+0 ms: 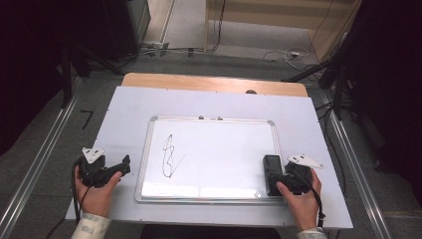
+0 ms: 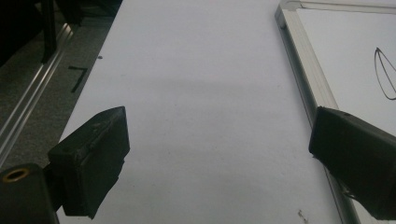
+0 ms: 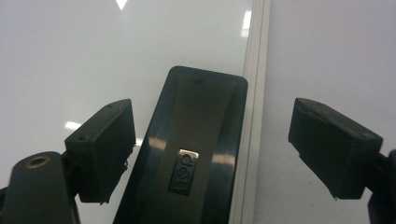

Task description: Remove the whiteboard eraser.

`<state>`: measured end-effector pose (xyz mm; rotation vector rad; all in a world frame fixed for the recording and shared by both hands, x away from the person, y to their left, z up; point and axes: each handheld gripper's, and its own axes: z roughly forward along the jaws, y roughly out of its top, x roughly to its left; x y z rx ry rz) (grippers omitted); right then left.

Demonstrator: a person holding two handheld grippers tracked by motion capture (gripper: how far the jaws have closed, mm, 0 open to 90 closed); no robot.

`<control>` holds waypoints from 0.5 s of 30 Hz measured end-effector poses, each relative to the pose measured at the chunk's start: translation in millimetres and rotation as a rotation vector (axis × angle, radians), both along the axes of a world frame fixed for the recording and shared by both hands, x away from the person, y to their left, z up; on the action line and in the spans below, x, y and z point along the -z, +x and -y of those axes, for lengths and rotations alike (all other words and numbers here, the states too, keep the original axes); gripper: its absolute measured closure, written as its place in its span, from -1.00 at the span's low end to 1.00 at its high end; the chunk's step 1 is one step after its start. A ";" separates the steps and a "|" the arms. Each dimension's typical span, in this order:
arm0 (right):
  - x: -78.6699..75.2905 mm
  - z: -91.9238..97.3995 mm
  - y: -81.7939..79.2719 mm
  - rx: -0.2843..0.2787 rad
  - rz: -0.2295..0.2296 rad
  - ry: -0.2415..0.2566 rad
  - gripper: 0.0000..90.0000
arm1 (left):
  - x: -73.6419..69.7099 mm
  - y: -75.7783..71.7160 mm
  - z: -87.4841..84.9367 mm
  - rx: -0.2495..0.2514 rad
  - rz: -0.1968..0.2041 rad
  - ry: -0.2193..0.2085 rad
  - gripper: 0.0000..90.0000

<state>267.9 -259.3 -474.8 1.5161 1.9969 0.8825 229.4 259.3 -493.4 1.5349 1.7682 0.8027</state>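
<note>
R gripper (image 3: 212, 144) at lower-R corner of whiteboard (image 1: 214, 149); fingers (image 3: 100, 156) spread wide, astride black eraser (image 3: 191, 149), not touching it. Eraser flat on board's R edge, partly over the frame. L gripper (image 2: 217, 158) low over white desk (image 1: 124, 104), just L of board frame; fingers (image 2: 91, 161) wide apart, holding nothing. Black scribble (image 1: 170, 157) on board's L half.

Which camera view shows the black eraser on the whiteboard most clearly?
The right gripper view: the black eraser lies close between the open right tongs, its small label visible. The high view shows it as a small dark block at the whiteboard's right edge.
</note>
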 end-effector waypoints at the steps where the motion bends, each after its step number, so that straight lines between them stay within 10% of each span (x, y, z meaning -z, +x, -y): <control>1: 0.6 -1.6 0.4 0.000 -0.004 0.000 -0.68 | 0.1 0.1 0.1 0.000 0.000 0.000 -0.88; 15: 10.9 -20.4 5.5 0.058 -0.019 -0.053 -0.51 | 0.0 0.1 -0.6 0.004 -0.001 -0.004 -0.88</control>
